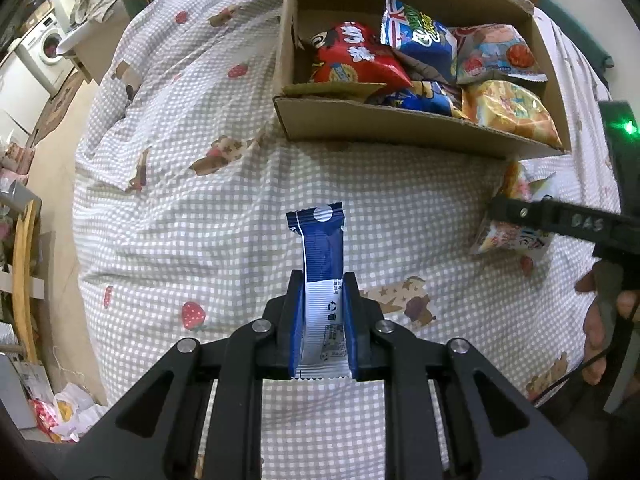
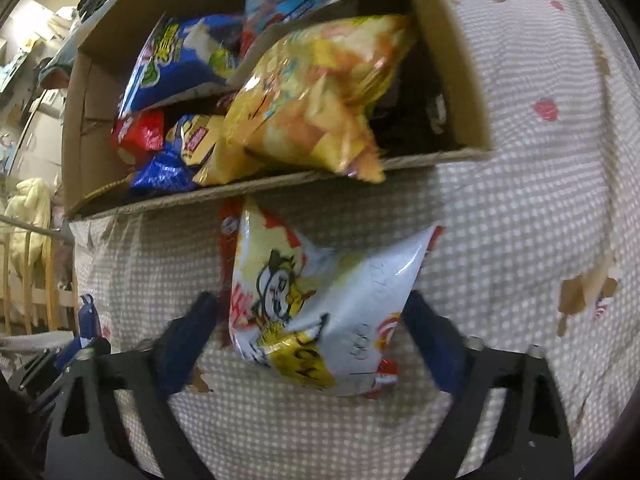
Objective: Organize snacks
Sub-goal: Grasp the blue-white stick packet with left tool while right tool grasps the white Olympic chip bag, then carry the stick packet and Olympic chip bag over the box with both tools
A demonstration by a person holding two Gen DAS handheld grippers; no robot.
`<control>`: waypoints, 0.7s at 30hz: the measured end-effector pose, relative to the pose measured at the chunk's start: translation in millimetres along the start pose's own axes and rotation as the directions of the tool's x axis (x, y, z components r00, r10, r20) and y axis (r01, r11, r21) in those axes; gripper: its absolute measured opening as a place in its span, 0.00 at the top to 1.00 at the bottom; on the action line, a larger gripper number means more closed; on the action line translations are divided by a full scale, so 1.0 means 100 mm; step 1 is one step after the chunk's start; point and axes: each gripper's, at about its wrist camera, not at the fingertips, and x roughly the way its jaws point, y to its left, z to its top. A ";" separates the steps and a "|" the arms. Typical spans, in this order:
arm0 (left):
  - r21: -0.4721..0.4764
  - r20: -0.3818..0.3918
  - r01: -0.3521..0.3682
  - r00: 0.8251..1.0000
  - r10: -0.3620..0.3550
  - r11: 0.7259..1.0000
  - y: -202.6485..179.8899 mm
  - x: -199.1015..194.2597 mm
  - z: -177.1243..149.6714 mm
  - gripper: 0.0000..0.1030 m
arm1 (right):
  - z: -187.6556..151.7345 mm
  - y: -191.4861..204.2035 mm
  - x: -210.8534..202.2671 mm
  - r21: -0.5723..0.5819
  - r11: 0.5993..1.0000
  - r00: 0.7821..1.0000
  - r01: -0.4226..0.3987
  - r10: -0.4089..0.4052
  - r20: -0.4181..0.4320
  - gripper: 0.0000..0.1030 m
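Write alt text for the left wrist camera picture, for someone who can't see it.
The left gripper is shut on a blue and white snack bar, holding it above a checked bedspread. Beyond it, a cardboard box holds several snack bags. At the right edge, the right gripper reaches toward a loose snack bag on the bedspread.

A strawberry-printed checked bedspread [image 1: 200,208] lay beneath the jaws; a washing machine [image 1: 44,46] and pale floor [image 1: 60,152] stood far to their left.
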 end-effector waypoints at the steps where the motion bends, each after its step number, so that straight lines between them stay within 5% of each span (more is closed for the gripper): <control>1: -0.001 0.002 0.002 1.000 -0.002 1.000 0.02 0.01 0.02 0.86 | -0.01 0.01 0.01 -0.003 1.000 1.000 0.004 -0.004 -0.001 0.31; 9: 0.020 0.018 -0.009 1.000 0.009 1.000 -0.01 0.04 0.10 0.86 | -0.15 -0.13 -0.24 0.000 0.999 0.999 -0.038 0.038 0.037 0.41; 21: 0.087 0.056 -0.065 0.997 0.060 0.994 -0.21 0.07 0.06 0.86 | -0.46 -0.43 -0.72 -0.006 0.990 0.987 -0.143 0.143 0.078 0.41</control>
